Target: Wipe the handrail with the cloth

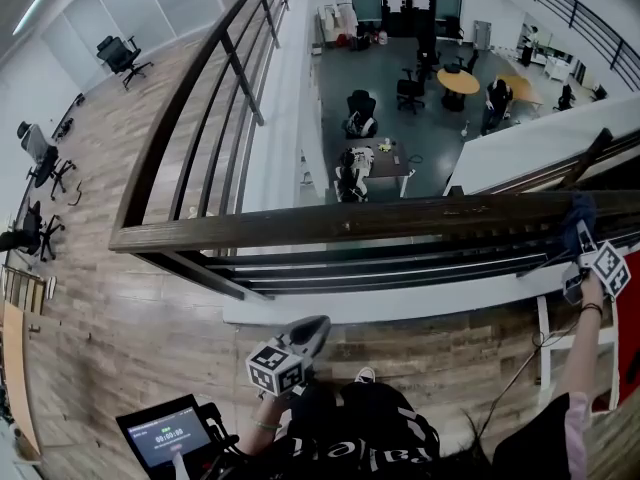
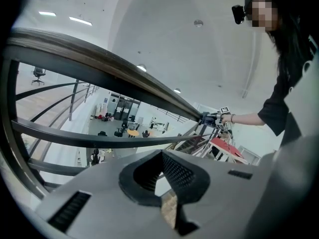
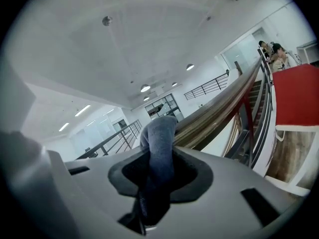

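Left tongs [image 1: 318,326] low near body, jaws together, empty; right tongs [image 1: 580,238] on outstretched arm, clamping cloth [image 3: 158,148].

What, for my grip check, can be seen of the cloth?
The cloth is blue-grey soft fabric, bunched into a roll and clamped in the right claw. Its rounded end sticks out past the jaws and, in the head view, seems to press on the wooden handrail near its right end.

Wood-plank floor [image 1: 120,348] overlooks a round table [image 1: 458,81] below.
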`<act>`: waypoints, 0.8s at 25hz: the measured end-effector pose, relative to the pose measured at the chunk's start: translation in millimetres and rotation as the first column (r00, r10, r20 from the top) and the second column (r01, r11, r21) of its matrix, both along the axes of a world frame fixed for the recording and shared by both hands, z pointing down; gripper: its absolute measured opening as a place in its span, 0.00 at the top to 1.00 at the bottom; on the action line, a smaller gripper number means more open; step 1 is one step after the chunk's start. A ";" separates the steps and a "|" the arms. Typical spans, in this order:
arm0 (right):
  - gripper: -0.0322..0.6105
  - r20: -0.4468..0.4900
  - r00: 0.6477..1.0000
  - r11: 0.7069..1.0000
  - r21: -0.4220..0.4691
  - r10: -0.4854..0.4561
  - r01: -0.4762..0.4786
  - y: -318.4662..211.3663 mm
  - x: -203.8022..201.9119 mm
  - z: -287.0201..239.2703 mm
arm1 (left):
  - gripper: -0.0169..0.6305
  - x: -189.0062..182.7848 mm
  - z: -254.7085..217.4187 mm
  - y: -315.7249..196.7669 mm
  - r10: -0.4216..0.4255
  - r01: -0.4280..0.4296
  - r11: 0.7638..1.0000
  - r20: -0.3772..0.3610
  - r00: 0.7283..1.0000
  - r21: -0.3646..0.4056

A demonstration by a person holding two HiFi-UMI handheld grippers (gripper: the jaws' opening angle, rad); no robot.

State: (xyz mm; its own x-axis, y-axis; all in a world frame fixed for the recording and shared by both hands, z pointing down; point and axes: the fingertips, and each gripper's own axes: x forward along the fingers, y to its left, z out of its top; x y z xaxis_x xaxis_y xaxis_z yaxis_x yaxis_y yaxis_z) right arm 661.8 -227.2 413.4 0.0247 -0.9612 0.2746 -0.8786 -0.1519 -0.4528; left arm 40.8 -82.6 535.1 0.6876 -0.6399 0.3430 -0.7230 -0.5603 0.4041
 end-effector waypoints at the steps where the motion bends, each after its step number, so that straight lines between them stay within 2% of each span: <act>1: 0.81 -0.007 1.000 1.000 0.011 -0.012 0.012 1.4 -7.3 -0.5 | 0.97 -2.7 1.7 -0.2 -0.005 0.005 1.000 0.008 1.000 0.002; 5: 0.81 0.052 0.994 0.995 0.052 -0.092 0.089 12.2 -58.8 14.7 | 0.97 -12.5 6.2 1.1 -0.024 0.024 1.000 0.013 1.000 0.004; 7: 0.81 0.031 0.990 0.990 0.041 -0.137 0.136 22.8 -93.8 19.4 | 0.97 -17.5 5.2 3.8 -0.031 0.032 0.999 -0.017 0.999 0.008; 9: 0.81 0.012 0.984 0.984 0.023 -0.176 0.176 34.2 -137.7 22.8 | 0.97 -29.0 4.6 5.7 -0.033 0.034 0.999 -0.030 0.999 0.014; 12: 0.81 0.083 0.960 0.964 0.048 -0.266 0.263 47.2 -220.9 27.3 | 0.97 -53.2 -0.4 8.7 -0.024 0.025 0.999 -0.034 0.999 0.021; 14: 0.81 0.075 0.952 0.955 0.015 -0.297 0.297 61.4 -269.2 35.7 | 0.97 -69.7 -4.7 14.9 -0.019 0.020 1.000 -0.040 0.999 0.024; 16: 0.81 0.084 0.929 0.933 0.002 -0.360 0.361 70.7 -332.0 49.1 | 0.97 -96.0 -1.4 20.5 -0.012 0.013 0.999 -0.030 0.999 0.033; 20: 0.81 0.121 0.843 0.850 0.001 -0.524 0.528 72.2 -494.5 76.4 | 0.97 -174.5 1.3 20.5 -0.023 0.024 0.999 -0.027 0.999 0.041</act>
State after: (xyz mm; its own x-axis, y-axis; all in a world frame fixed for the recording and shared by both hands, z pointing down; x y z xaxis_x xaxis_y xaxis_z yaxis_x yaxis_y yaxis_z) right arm 167.2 -155.0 489.8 -0.5146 -0.8121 0.2750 -0.7743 0.3024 -0.5559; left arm -133.7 -62.1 536.4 0.6808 -0.6692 0.2980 -0.7255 -0.5599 0.4001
